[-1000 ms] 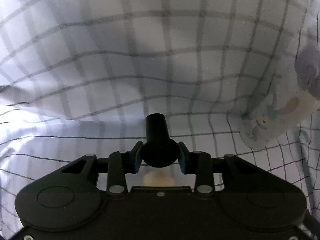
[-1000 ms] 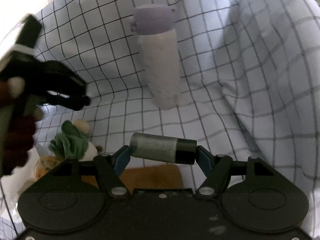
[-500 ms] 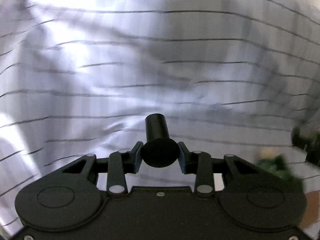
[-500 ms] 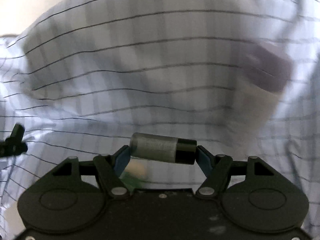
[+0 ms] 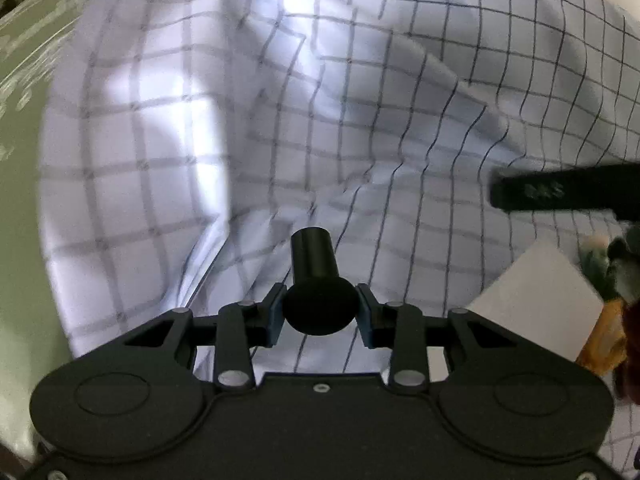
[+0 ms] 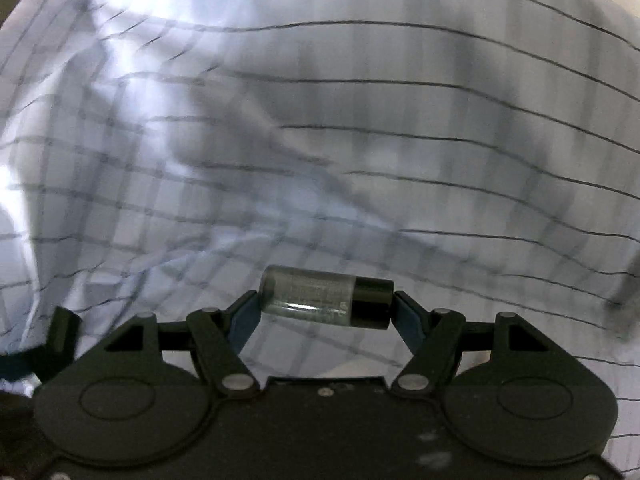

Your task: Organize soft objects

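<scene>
My left gripper (image 5: 320,310) is shut on a black cylinder (image 5: 314,260) that points forward, end-on between the pads. My right gripper (image 6: 326,302) is shut on a small vial (image 6: 316,294) with a clear grey body and a black cap, held crosswise. Both hover over a rumpled white cloth with a dark grid (image 5: 360,120), which fills the right wrist view too (image 6: 320,140). At the right edge of the left wrist view a green and orange soft toy (image 5: 604,280) shows blurred beside a white card (image 5: 536,300).
A black bar (image 5: 560,192), part of the other gripper, crosses the right side of the left wrist view. A green surface (image 5: 20,120) lies beyond the cloth's left edge. A black gripper part (image 6: 48,344) sits at the lower left of the right wrist view.
Both views have swept sideways across the cloth. The lilac-capped bottle and the toy have left the right wrist view. The left wrist view now shows the cloth's left edge, the card and the toy.
</scene>
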